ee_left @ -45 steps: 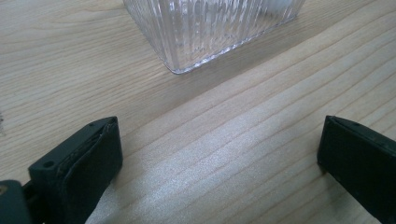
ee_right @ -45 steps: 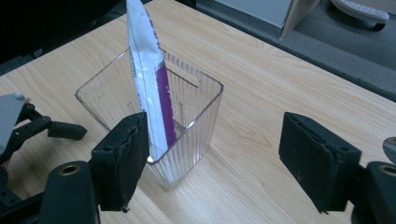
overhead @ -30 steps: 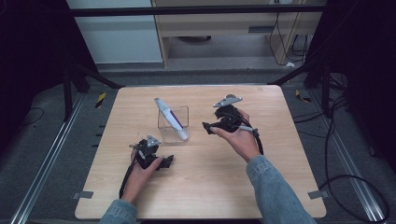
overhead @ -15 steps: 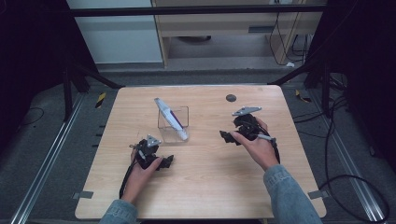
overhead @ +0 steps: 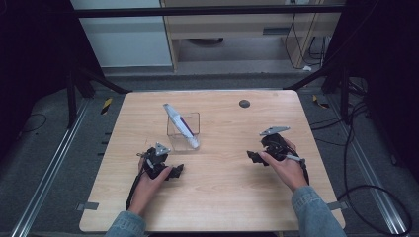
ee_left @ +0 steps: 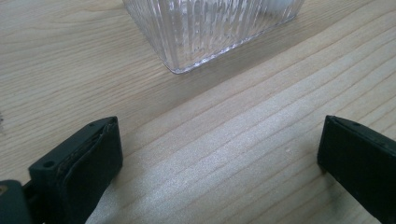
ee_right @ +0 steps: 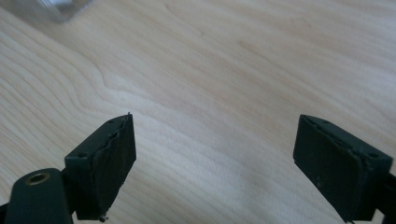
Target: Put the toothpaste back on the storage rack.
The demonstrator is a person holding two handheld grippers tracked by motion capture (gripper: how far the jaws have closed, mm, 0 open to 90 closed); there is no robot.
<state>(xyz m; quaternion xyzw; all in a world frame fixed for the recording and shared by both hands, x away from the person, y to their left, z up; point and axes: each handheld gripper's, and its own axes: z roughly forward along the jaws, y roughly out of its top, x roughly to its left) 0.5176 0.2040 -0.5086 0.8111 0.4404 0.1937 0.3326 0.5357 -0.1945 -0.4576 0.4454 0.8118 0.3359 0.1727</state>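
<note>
1. One clear box (overhead: pixel 183 130) stands on the table, left of its middle; it is square, with see-through walls; in the left gripper view its wall (ee_left: pixel 210 28) is ribbed with fine upright grooves and its corner is rounded.
2. One long tube (overhead: pixel 181 126) leans slantwise in the box; it is pale and glossy with a dark red stripe; its upper end sticks out past the rim.
3. The left gripper (overhead: pixel 174 171) lies near the box on the person's side, apart from it; its two flat black pads (ee_left: pixel 98 158) stand wide apart with bare wood between them.
4. The right gripper (overhead: pixel 255 157) lies well apart to the right; its jaws have just closed slightly, yet gape wide and hold nothing; the pads (ee_right: pixel 109 158) are matt black with worn edges.
5. One table (overhead: pixel 222 197) of pale wood with wavy grain; rounded corners.
6. One small dark round spot (overhead: pixel 244 103) sits near the far edge.
</note>
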